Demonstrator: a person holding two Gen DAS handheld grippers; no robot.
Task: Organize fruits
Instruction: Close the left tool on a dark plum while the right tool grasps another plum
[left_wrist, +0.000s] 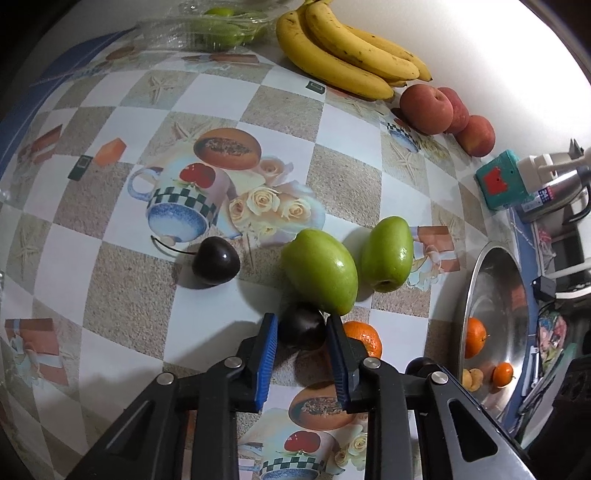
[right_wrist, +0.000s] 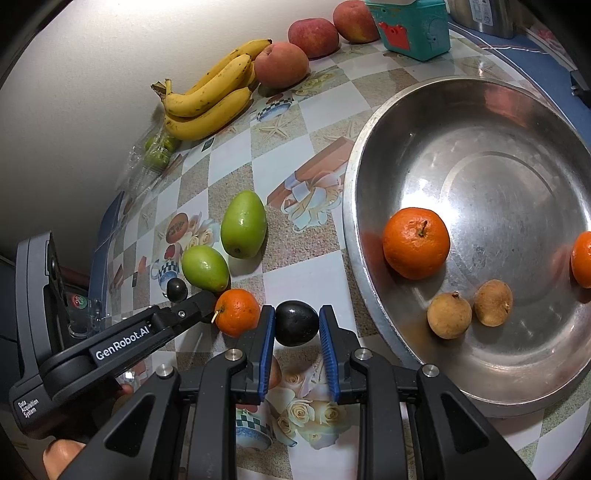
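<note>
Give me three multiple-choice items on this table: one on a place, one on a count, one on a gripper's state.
1. The two brown fruits lie:
A) beside the bananas
B) in a plastic bag
C) in the metal bowl

2. Tangerines inside the bowl:
A) two
B) one
C) four

3. The right gripper is:
A) open above the bowl
B) shut on a dark cherry
C) shut on a banana

Answers:
1 C, both rest on the bowl's floor.
2 A, one sits near its left wall and one at the picture's right edge.
3 B, both blue pads press the cherry's sides.
</note>
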